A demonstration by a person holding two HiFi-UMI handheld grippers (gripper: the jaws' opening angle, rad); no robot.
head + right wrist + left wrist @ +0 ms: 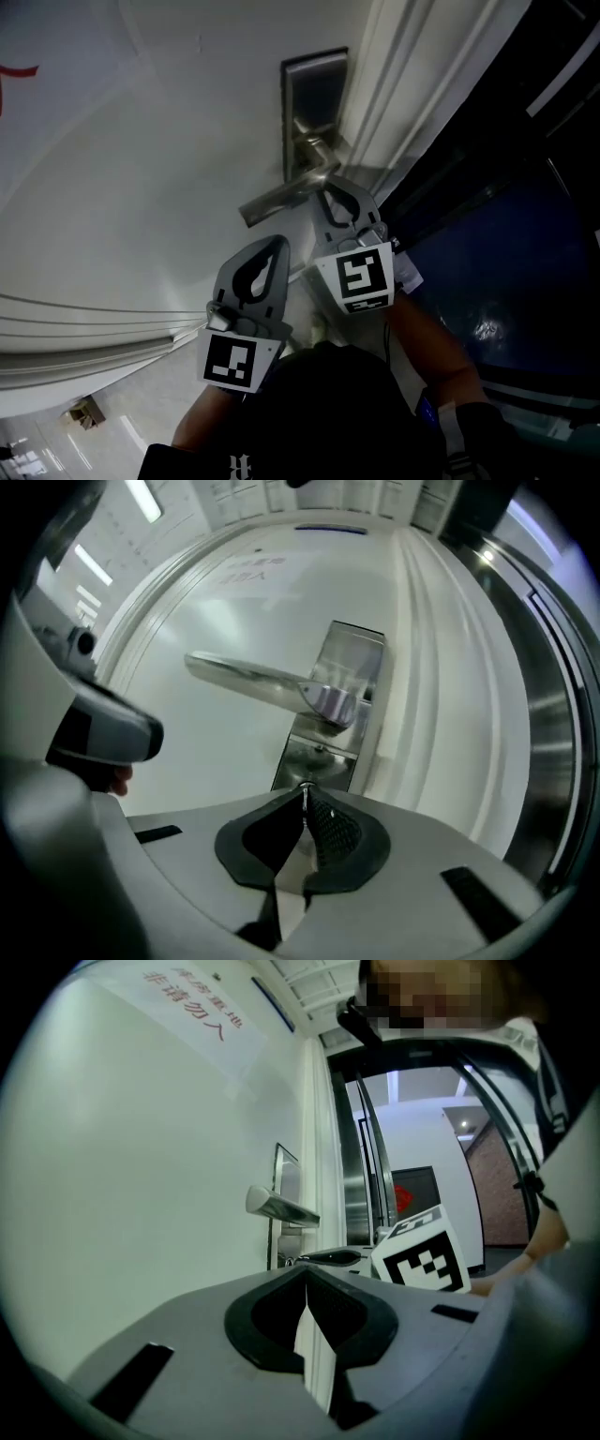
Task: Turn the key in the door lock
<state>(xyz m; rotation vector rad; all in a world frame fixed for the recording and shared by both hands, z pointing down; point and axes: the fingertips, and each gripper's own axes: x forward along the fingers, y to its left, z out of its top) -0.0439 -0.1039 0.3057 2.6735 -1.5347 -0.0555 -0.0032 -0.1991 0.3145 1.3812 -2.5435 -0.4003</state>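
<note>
A steel lock plate on the white door carries a lever handle that points left. In the right gripper view the handle is above the round lock cylinder. My right gripper is shut with its tips at that cylinder, and a sliver of metal key shows between them. From the head view the right gripper sits just under the handle. My left gripper hangs lower left, off the door, shut on nothing.
The door frame's white mouldings run along the right of the lock. Beyond them is a dark glass panel. A notice with red characters is stuck high on the door. The person's forearms reach up from below.
</note>
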